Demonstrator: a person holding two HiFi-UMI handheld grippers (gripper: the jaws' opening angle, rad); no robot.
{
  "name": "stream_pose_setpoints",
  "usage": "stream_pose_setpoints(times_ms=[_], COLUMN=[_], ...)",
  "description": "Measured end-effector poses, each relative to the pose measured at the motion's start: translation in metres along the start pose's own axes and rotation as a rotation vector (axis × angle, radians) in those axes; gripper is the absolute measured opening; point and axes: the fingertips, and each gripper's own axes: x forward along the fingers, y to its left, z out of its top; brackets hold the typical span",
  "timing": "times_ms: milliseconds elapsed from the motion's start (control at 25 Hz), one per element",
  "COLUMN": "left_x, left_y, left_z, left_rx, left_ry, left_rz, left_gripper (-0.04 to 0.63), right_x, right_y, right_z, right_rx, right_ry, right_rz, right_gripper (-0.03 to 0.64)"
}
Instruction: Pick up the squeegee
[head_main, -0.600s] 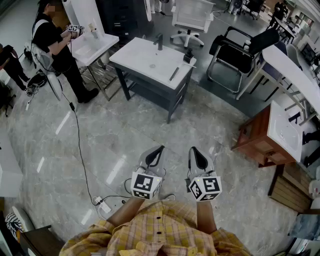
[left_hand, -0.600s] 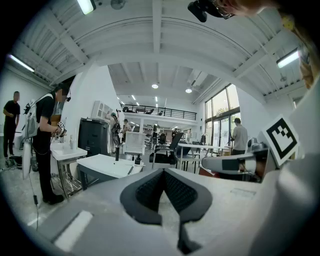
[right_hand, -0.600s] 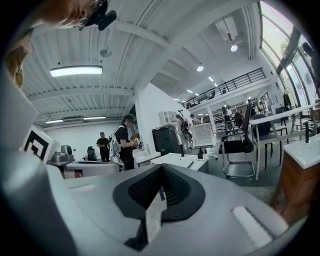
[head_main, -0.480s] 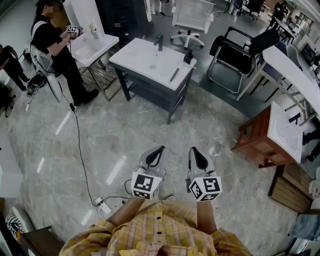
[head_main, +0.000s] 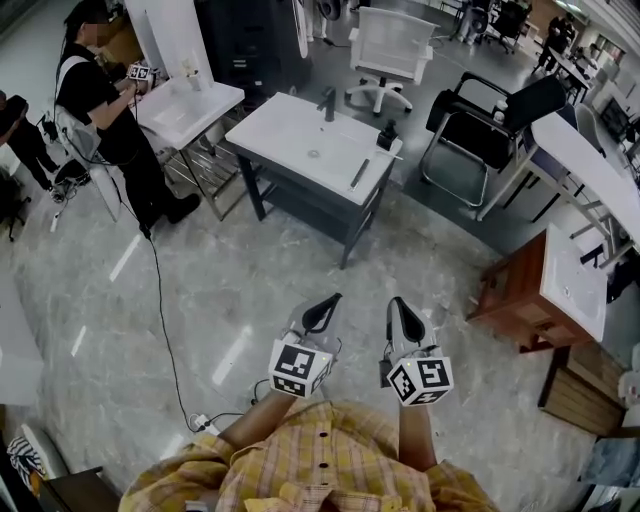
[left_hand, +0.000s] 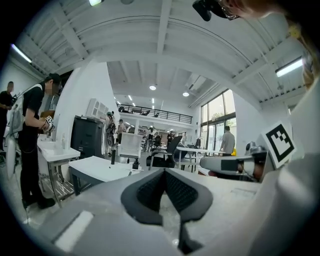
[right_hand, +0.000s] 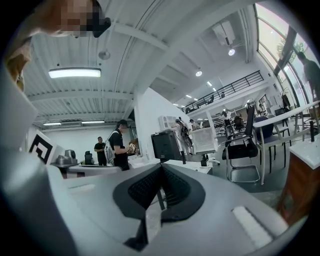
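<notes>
This is a large open indoor hall, part office and part test lab. The polished, pale stone-look floor (head_main: 250, 290) has a cable (head_main: 160, 300) trailing across it to a power strip (head_main: 200, 422). Free-standing washbasin units stand out on the open floor. One is white-topped on a dark frame (head_main: 300, 140) with a black faucet (head_main: 328, 100), and a person (head_main: 100, 110) stands at a second white one (head_main: 190, 105). A third is wooden (head_main: 510, 295). A white office chair (head_main: 390, 45), a black chair (head_main: 485, 120) and a long white desk (head_main: 585, 165) stand nearby. The gripper views show a railed mezzanine (left_hand: 155, 115), tall windows (left_hand: 217, 117) and a strip light (right_hand: 75, 73) under a high beamed ceiling.
</notes>
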Motion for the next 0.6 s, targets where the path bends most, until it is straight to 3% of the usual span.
stream_pose_setpoints(times_ms=[240,600], left_x=[0.008,0.030], left_y=[0.029,0.050], left_z=[0.014,0.019], left_rx=[0.020,-0.027], left_ry=[-0.028,-0.046], left_rz=[-0.026,-0.059], left_gripper=[-0.002,-0.002], right_x=[0.033,0.055], right_y=[0.008,0.001], right_z=[0.009,0.018], right_rx=[-0.004,-0.015], right_ry=[-0.018,-0.017], right_rz=[-0.024,-0.059], right_gripper=[-0.008,0.002])
